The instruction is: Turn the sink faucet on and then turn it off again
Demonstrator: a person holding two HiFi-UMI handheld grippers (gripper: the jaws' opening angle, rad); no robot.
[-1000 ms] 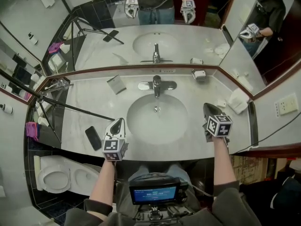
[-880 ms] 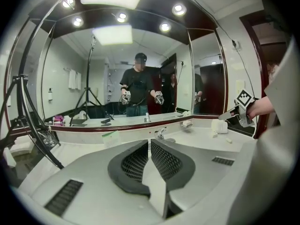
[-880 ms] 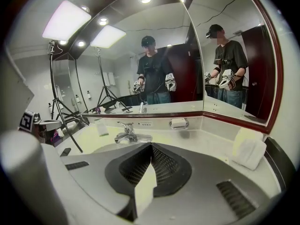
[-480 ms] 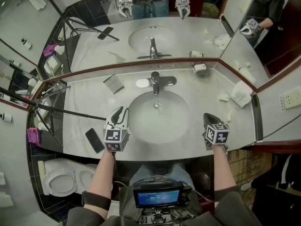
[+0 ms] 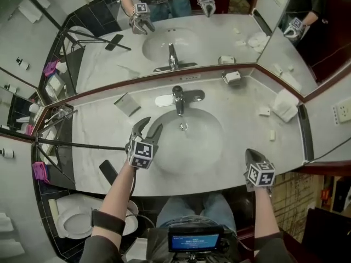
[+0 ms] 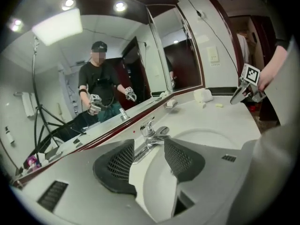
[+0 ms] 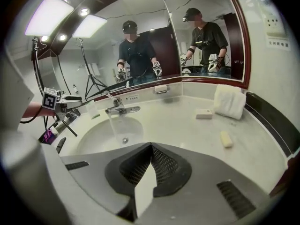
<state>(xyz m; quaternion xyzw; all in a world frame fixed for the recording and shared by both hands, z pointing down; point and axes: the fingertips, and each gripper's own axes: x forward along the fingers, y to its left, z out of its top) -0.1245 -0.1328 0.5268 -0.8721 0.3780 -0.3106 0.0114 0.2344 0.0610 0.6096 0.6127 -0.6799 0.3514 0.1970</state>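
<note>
- At the back rim of the basin (image 5: pixel 211 149), under the mirror (image 5: pixel 219 43): chrome faucet (image 5: pixel 178 98), single lever on top, thin stream (image 7: pixel 112 123) falling from the spout.
- Short of it, over the basin's left edge: left gripper (image 5: pixel 152 125), jaws apart, just been opening, nothing between them.
- At the counter's (image 5: pixel 247 119) front right: right gripper (image 5: pixel 250 153), jaws together, empty.
- On both cubes (image 5: pixel 141 153): black-and-white square markers.

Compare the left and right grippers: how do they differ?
Jaws: left gripper apart, just opened wider; right gripper shut. Place: left gripper over the white basin's rim, aimed at the chrome faucet; right gripper by the marble counter's front edge. Both hold nothing.
</note>
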